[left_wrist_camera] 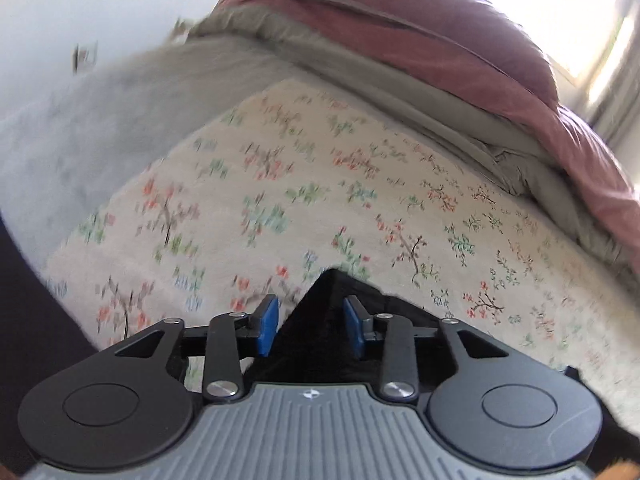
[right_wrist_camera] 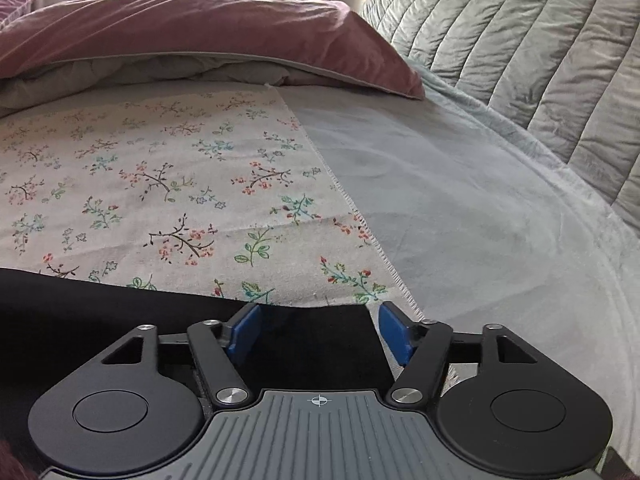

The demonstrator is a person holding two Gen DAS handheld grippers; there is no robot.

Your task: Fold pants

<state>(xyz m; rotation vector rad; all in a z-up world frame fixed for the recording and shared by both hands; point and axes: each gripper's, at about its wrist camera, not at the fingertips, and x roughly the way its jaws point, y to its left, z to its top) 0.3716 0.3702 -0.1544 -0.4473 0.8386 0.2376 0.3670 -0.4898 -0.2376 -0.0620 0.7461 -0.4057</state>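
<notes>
While both tools gape, pants (right_wrist_camera: 120,312) lie between.

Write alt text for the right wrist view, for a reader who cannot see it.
The right claw stands open with a corner of black pants between its blue pads, low over a floral sheet on a bed. A grey blanket lies to the right, with a maroon pillow and a quilted headboard behind.
</notes>
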